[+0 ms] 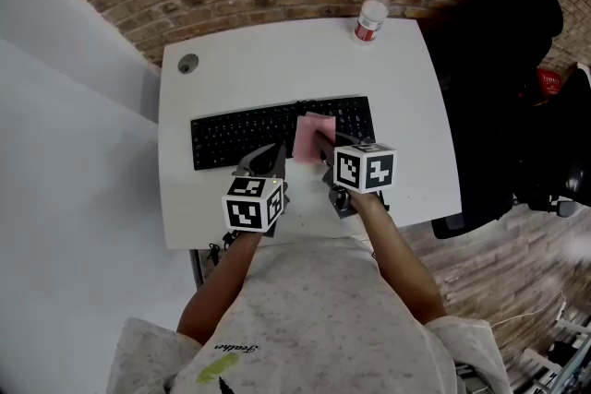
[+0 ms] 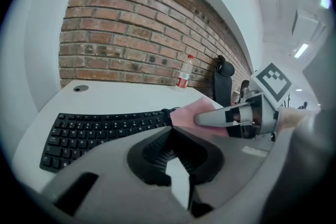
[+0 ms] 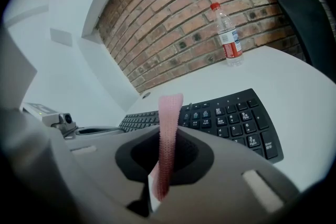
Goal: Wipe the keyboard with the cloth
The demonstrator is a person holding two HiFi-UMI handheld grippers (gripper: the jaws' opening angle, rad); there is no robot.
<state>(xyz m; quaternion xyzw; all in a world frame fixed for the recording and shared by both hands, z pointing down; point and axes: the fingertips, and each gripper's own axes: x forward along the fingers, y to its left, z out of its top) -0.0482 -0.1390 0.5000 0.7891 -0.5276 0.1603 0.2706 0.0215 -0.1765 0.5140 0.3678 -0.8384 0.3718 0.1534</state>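
A black keyboard (image 1: 240, 134) lies across the middle of the white table (image 1: 277, 60). My right gripper (image 1: 323, 143) is shut on a pink cloth (image 1: 312, 135), which hangs over the right half of the keys. In the right gripper view the cloth (image 3: 169, 128) stands as a narrow strip between the jaws, with the keyboard (image 3: 231, 118) beyond it. My left gripper (image 1: 274, 152) hovers at the keyboard's front edge, its jaws together on nothing. The left gripper view shows the keyboard (image 2: 100, 131), the cloth (image 2: 190, 113) and the right gripper's fingers (image 2: 220, 117) ahead.
A clear bottle with a red cap (image 1: 372, 12) stands at the table's far right edge by the brick wall. A round cable hole (image 1: 188, 64) sits at the far left corner. A black office chair (image 1: 503, 78) stands to the table's right.
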